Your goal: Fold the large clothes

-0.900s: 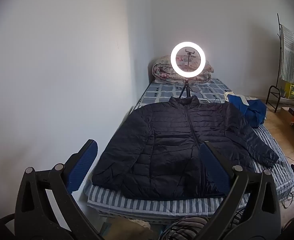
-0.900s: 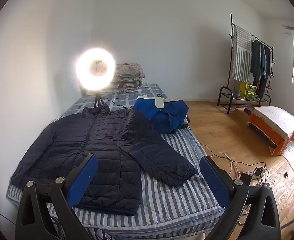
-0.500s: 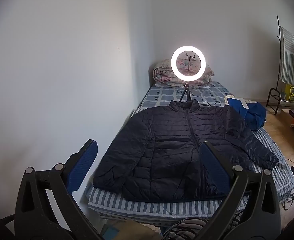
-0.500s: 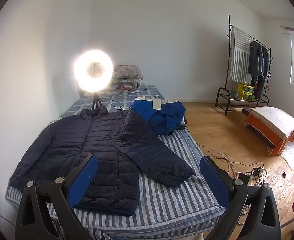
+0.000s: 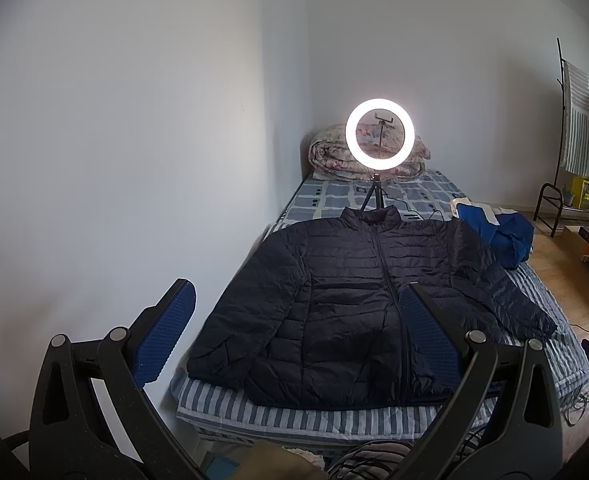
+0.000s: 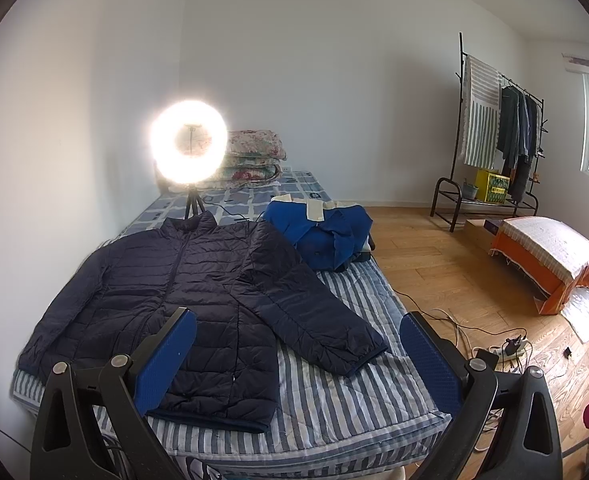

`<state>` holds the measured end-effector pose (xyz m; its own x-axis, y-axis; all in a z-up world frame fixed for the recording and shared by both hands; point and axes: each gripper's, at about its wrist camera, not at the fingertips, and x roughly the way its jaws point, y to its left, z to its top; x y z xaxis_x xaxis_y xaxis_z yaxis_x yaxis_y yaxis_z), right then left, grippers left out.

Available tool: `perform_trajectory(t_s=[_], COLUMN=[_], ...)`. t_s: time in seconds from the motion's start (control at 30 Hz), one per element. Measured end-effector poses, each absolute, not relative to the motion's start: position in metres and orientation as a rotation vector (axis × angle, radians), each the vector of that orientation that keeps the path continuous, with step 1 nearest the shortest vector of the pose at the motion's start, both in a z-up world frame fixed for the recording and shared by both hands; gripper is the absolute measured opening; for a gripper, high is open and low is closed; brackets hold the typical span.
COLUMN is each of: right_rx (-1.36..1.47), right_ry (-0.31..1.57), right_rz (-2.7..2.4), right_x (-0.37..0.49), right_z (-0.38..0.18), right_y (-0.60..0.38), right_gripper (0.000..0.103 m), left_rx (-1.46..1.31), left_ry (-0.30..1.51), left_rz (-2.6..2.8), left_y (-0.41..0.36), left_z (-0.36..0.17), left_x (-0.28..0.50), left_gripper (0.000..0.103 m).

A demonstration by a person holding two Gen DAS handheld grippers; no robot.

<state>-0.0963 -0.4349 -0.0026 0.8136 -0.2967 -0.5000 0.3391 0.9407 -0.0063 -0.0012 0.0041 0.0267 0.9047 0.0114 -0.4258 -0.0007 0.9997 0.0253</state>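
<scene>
A dark navy quilted jacket (image 5: pixel 358 300) lies flat and face up on the striped bed (image 5: pixel 314 416), zipped, sleeves spread out to both sides. It also shows in the right wrist view (image 6: pixel 198 296), its right sleeve angled toward the bed's edge. My left gripper (image 5: pixel 294 320) is open and empty, held back from the foot of the bed. My right gripper (image 6: pixel 294 344) is open and empty, also short of the bed and above its near corner.
A lit ring light on a tripod (image 5: pixel 379 136) stands on the bed behind the jacket's collar. A crumpled blue garment (image 6: pixel 326 236) lies at the bed's right side. Folded quilts (image 6: pixel 250 160) sit by the wall. Cables (image 6: pixel 494 344), an orange bench (image 6: pixel 546 256) and a clothes rack (image 6: pixel 498 128) stand on the wooden floor.
Both views have drawn back and tilted up slightly, so the bed and jacket sit a little lower and farther. The jacket has not moved and both grippers stay open.
</scene>
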Motion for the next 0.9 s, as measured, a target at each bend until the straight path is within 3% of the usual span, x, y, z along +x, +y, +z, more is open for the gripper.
perform_trajectory(t_s=[0.9], right_rx=[0.077], right_ry=[0.516], right_rz=[-0.341], right_x=[-0.099], right_z=[0.001], right_y=[-0.431], right_gripper=[0.103], left_rx=[0.031], left_ry=[0.422], left_rz=[0.016], left_y=[0.003], left_z=[0.025], left_x=[-0.010], left_gripper=[0.103])
